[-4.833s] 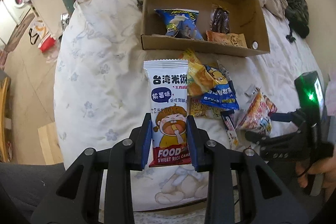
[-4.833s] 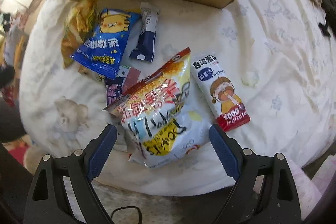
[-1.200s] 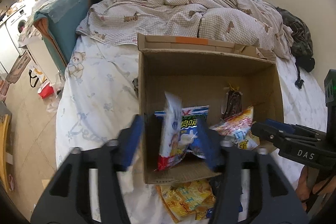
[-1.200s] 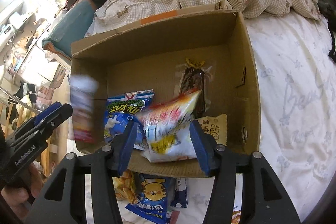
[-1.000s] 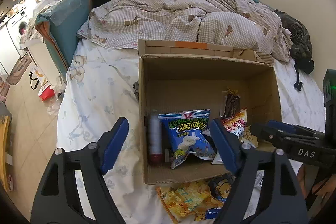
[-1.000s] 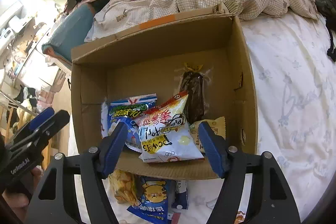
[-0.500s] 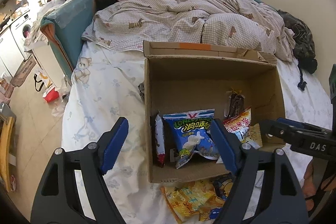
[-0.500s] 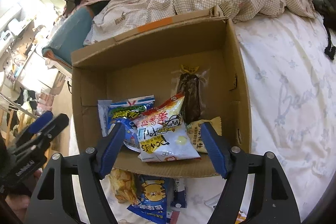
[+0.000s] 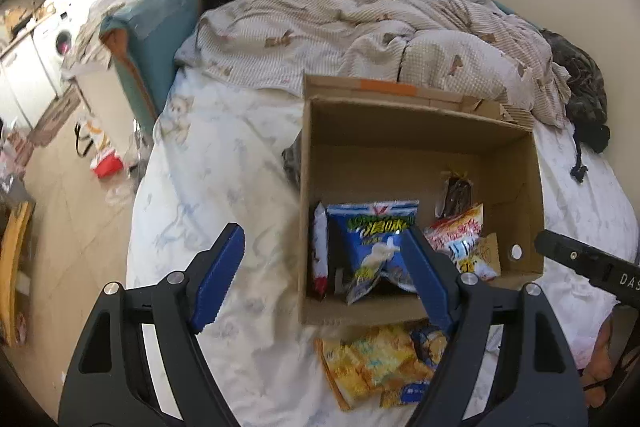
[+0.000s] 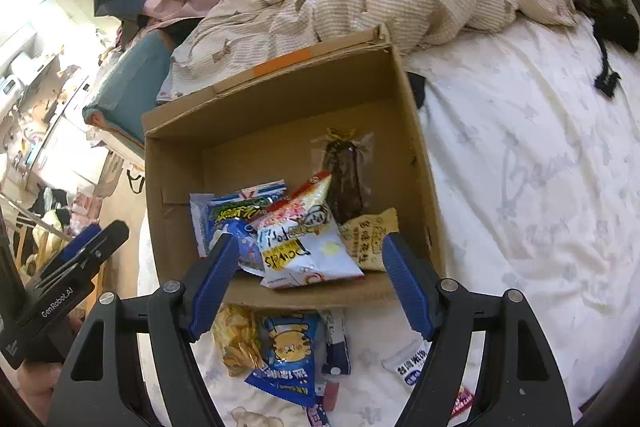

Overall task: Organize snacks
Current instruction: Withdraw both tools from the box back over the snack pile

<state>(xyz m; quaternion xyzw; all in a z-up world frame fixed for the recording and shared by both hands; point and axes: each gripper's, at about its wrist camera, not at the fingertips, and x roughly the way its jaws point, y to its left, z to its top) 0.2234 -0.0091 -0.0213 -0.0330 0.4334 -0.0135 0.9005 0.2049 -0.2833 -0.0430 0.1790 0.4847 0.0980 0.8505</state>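
Checked duvet (image 9: 360, 23) behind — teal cushion (image 9: 156, 27) left.

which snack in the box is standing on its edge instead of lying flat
The narrow white rice cake pack with the red bottom, upright against the left wall of the cardboard box. The other packs beside it lie flat or overlapping on the box floor.

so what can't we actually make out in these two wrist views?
- Cardboard box floor, near side: hidden under the piled snack bags in both views.
- Rice cake pack: edge-on against the box's left wall in the left wrist view, print unreadable.
- Yellow chip bag: partly behind the left tongs.
- Loose packets below the box: partly covered by the right tongs and cut by the bottom edge, right wrist view.
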